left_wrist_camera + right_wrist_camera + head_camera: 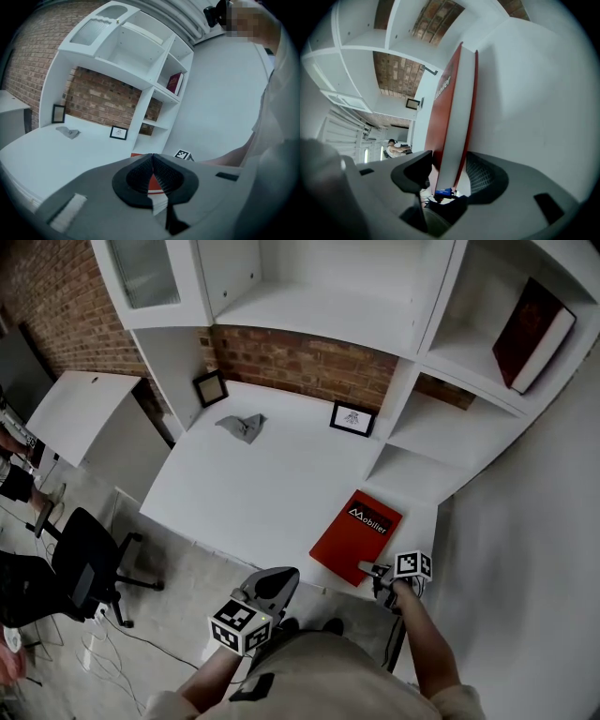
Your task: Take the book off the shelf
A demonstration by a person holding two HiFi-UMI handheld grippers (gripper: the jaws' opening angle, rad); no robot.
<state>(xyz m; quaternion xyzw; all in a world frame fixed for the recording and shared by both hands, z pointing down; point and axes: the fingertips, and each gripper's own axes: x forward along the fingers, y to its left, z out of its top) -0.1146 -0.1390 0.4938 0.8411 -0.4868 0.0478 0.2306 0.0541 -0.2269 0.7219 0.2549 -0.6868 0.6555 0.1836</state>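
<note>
The red book (356, 535) is off the shelving and lies flat on the white tabletop (253, 493), cover up, close to the right-hand front corner, just in front of the lowest shelf compartment. The right gripper (375, 570) is at the book's near edge. Its own view shows the jaws standing apart with that edge between them: the page block and red covers run straight up the middle, and the ribbed pad on the right of the view stands a little clear of the cover, so this is no clamp. Over to the left gripper (152, 161), which hangs off the tabletop's front edge above the floor, near the person's body. Its jaws are pressed together with nothing between them. Up in the top right compartment a dark book (530, 329) leans tilted against the side wall, well apart from both grippers. Further back on the tabletop lies a crumpled grey cloth (241, 426), with a small picture frame (210, 387) against the brick wall behind it and a second frame (352, 418) off to its right. A black office chair (89, 559) stands on the floor to the left.
</note>
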